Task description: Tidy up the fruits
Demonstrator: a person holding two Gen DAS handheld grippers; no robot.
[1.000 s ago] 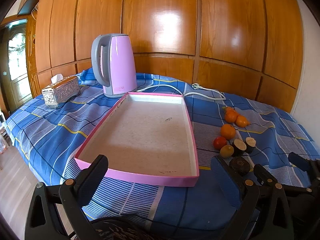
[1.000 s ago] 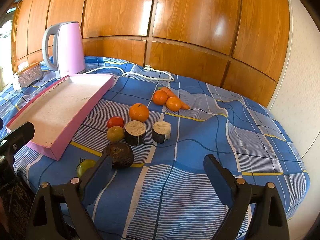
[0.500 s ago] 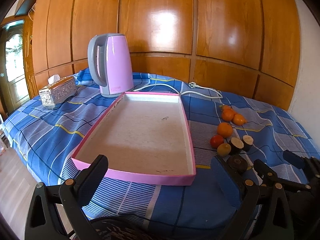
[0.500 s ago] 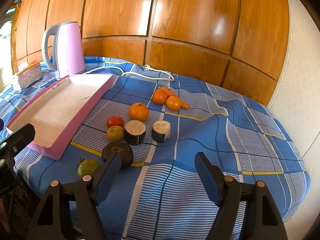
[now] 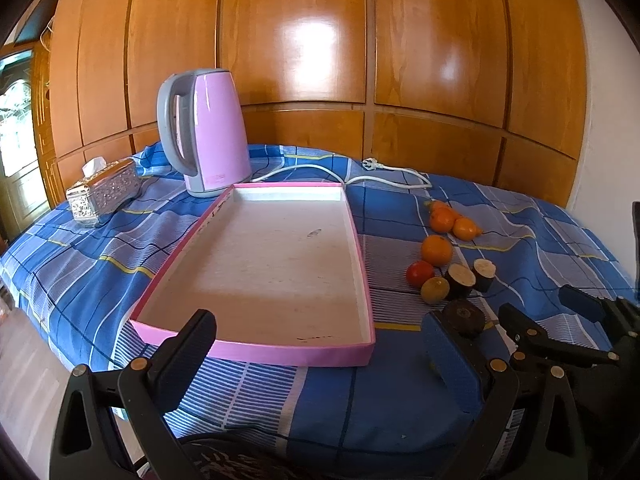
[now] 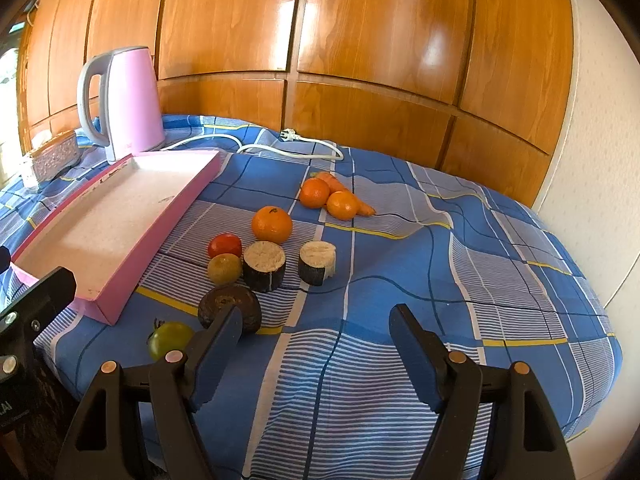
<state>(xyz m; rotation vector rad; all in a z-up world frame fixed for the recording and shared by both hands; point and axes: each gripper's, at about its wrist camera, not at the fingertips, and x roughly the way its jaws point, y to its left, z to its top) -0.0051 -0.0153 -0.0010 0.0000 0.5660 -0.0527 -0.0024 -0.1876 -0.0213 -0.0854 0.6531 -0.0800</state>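
Observation:
An empty pink tray lies on the blue checked cloth. To its right lie the fruits: three oranges, a carrot, a red tomato, a yellowish fruit, two dark cut pieces, a dark round fruit and a green tomato. My left gripper is open and empty at the tray's near edge. My right gripper is open and empty, its left finger just before the dark round fruit.
A pink kettle with a white cord stands behind the tray. A silver tissue box sits at the far left. Wooden wall panels run behind the table. The cloth drops off at the near and right edges.
The right gripper's jaws have narrowed a little and moved forward toward the dark round fruit. The left gripper has shifted slightly; its view shows the tray a bit more to the left.

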